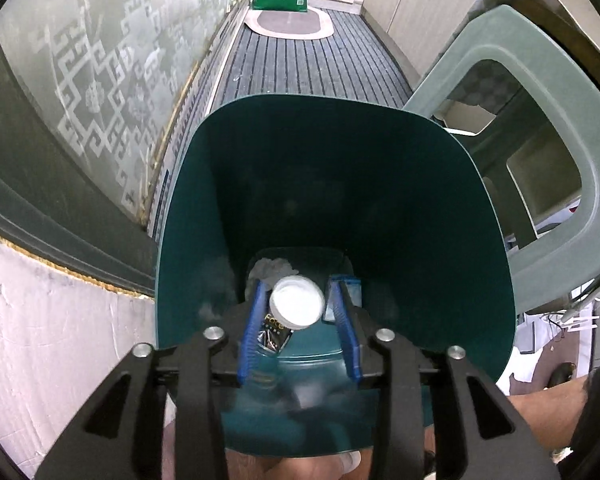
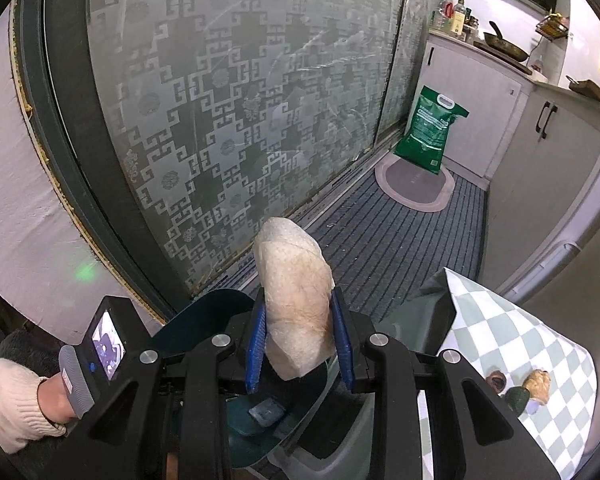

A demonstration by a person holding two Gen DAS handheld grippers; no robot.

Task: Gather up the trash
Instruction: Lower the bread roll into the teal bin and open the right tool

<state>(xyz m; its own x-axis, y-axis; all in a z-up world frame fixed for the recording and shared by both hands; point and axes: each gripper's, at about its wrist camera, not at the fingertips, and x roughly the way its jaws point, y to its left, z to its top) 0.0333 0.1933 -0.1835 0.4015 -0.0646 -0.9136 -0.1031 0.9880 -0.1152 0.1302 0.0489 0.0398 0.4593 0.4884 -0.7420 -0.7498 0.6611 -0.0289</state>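
Over the green bin — left hand-held gripper parted around a blurred bottle, not pinching.

The bin is dark green plastic, smooth with a dull sheen inside. In it lie crumpled white paper and a glossy black foil wrapper; a white plastic bottle shows a smooth matt base. The left hand-held gripper is matt black plastic with ribbed blue pads and bright metal bolts. The right hand-held gripper pinches a wad of paper towel, rough, fibrous and brown-stained. The floor mat is ribbed grey cloth. The door glass is frosted, etched. The chair is matt grey-green plastic. The tablecloth looks smooth, checked.
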